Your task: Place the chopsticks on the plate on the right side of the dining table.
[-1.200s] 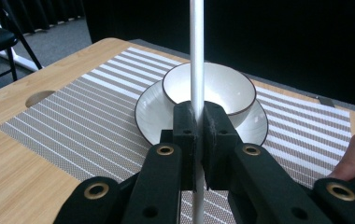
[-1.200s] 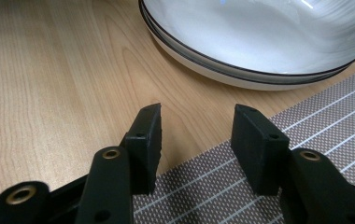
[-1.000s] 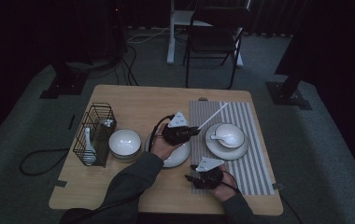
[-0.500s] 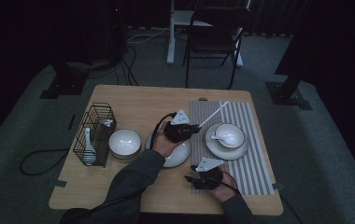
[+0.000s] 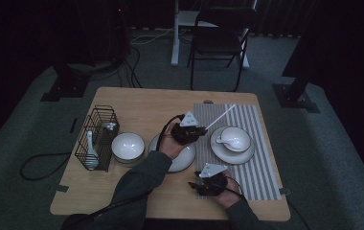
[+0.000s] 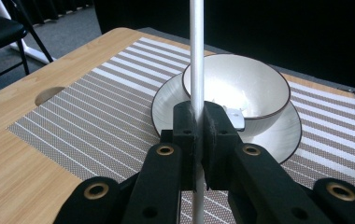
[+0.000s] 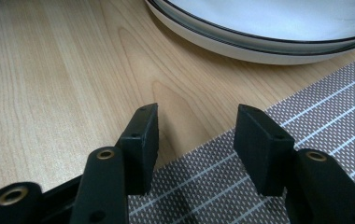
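High view: dim room, light wooden table with a grey-and-white striped woven placemat on its right half. Left gripper poised over the placemat's left edge, clamped on a long thin white stick, perhaps a chopstick, though too slender here to tell, slanting up and to the right above the mat. Just to the right, a white ceramic bowl with a dark rim standing on a matching white saucer, a white spoon lying inside the bowl. Under the left hand, a white flat plate on bare wood; beside it to the left, a second white bowl; farther left, a black wire basket holding white utensils. Right gripper low at the near edge of the table, at the placemat's near left corner.

Left gripper view: black jaws pressed tight on the stick, which rises straight up between them; bowl and saucer directly behind, on the mat.

Right gripper view: jaws held partly apart, nothing between them, hovering over the boundary of wood and placemat; plate rim near ahead.
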